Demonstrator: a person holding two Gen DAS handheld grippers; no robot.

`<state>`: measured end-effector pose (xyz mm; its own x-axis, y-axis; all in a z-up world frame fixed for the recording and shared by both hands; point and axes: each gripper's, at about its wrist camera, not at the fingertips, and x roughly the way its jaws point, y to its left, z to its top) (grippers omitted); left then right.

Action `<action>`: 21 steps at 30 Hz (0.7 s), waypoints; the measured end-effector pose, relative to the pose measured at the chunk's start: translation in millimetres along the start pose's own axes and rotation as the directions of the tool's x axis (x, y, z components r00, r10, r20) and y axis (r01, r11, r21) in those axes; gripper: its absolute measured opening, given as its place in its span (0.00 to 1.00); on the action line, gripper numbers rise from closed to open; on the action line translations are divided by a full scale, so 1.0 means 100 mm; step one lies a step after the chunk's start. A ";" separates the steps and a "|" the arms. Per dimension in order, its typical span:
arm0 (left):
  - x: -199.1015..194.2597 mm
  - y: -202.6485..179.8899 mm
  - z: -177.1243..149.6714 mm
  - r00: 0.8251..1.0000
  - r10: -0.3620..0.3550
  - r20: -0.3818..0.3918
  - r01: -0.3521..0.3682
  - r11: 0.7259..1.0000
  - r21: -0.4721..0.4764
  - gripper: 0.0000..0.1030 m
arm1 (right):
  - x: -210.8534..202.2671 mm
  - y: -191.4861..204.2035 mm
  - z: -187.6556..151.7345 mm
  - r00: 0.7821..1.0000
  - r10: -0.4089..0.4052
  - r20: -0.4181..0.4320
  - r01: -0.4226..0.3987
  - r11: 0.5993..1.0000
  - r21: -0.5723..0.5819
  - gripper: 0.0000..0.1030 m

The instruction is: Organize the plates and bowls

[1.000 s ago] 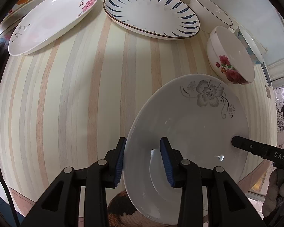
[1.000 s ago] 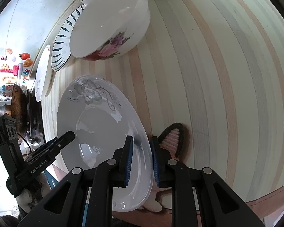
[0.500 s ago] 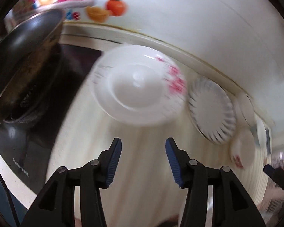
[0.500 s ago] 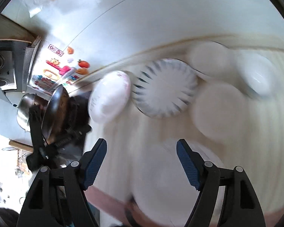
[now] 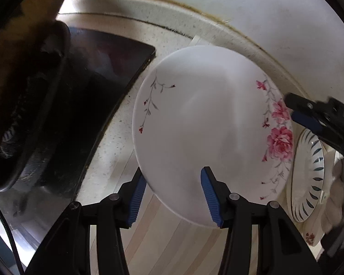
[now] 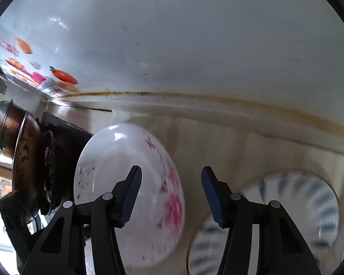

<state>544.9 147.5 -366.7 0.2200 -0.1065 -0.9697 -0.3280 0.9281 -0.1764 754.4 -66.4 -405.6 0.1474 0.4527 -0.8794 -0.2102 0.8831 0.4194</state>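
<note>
2 plates lie before you: the pink-flowered plate (image 5: 208, 135) nearest, the blue-leaf plate (image 5: 309, 178) just right of it. Your left gripper (image 5: 172, 197) gapes wide, its jaws straddling the flowered plate's near rim without clamping it. Your right gripper (image 6: 169, 194) gapes wide too, holding nothing. Both plates rest on the striped counter (image 5: 172, 233), the black stove (image 5: 84, 105) left, the white wall (image 6: 183, 45) beyond.

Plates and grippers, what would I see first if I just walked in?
First the big white plate with pink roses, lying on the striped counter beside the black stove. The open left gripper straddles its near rim, and the open right gripper hovers over its right edge. To the right lies a plate with blue leaf marks.
</note>
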 end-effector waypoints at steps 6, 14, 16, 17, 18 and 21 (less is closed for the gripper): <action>0.06 0.01 -0.02 0.998 0.015 0.054 -0.016 1.000 0.016 0.34 | 0.35 -0.01 0.16 0.998 0.031 -0.054 -0.032 0.999 -0.010 0.21; -0.06 0.11 -0.22 0.995 -0.012 0.098 0.011 1.000 0.015 0.27 | 0.19 -0.01 0.00 0.998 0.028 -0.058 -0.031 0.999 -0.038 0.16; -0.12 0.09 -0.28 0.995 -0.023 0.100 0.022 1.000 0.017 0.27 | 0.14 0.01 -0.06 0.998 0.020 -0.060 -0.023 0.999 -0.047 0.16; -0.16 0.07 -0.31 0.994 -0.027 0.105 0.024 0.999 0.024 0.27 | 0.09 -0.01 -0.10 0.998 0.022 -0.060 -0.025 0.999 -0.048 0.15; -0.19 0.06 -0.34 0.994 -0.028 0.107 0.025 0.999 0.030 0.27 | 0.02 -0.02 -0.14 0.998 0.027 -0.055 -0.029 0.999 -0.045 0.15; -0.28 0.02 -0.46 0.994 -0.045 0.103 0.040 0.998 0.050 0.27 | -0.17 -0.03 -0.26 0.999 0.029 -0.035 -0.031 0.998 -0.045 0.15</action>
<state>496.2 135.8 -347.4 0.3282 -0.1107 -0.9381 -0.2726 0.9398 -0.2062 727.8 -80.3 -397.9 0.1069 0.4735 -0.8743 -0.2584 0.8623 0.4355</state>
